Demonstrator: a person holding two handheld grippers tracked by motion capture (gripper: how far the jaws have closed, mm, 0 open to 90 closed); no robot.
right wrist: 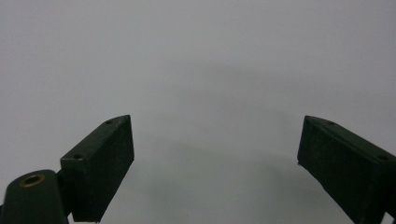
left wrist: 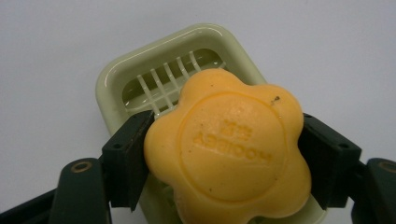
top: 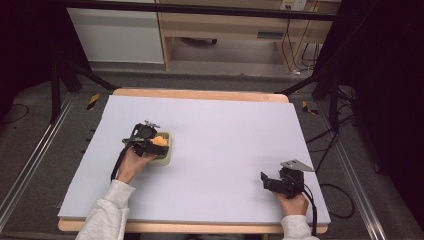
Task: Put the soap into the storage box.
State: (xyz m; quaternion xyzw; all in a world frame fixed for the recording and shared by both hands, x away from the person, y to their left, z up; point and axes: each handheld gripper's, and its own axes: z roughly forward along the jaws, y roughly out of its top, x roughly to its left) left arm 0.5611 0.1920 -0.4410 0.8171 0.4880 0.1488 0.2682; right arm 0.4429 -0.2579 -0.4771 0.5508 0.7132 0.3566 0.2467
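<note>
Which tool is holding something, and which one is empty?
The left tool is holding something: its jaws squeeze the orange flower-shaped soap over the pale green soap dish. The right tool is empty, with its jaws spread wide over bare table.

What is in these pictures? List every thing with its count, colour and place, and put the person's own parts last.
soap bar: one, orange, flower-shaped, clamped between the left gripper's jaws above the dish
soap dish: one, pale green with a slatted bottom, on the table's left half
table: one, wood edge under a pale grey-white sheet, centre of the high view
cabinet: one, light wood, on the floor beyond the table
left gripper: one, black, over the soap dish
right gripper: one, black with a grey plate, jaws apart, near the table's right front corner
hands: two, grey sleeves, entering from the bottom edge
</note>
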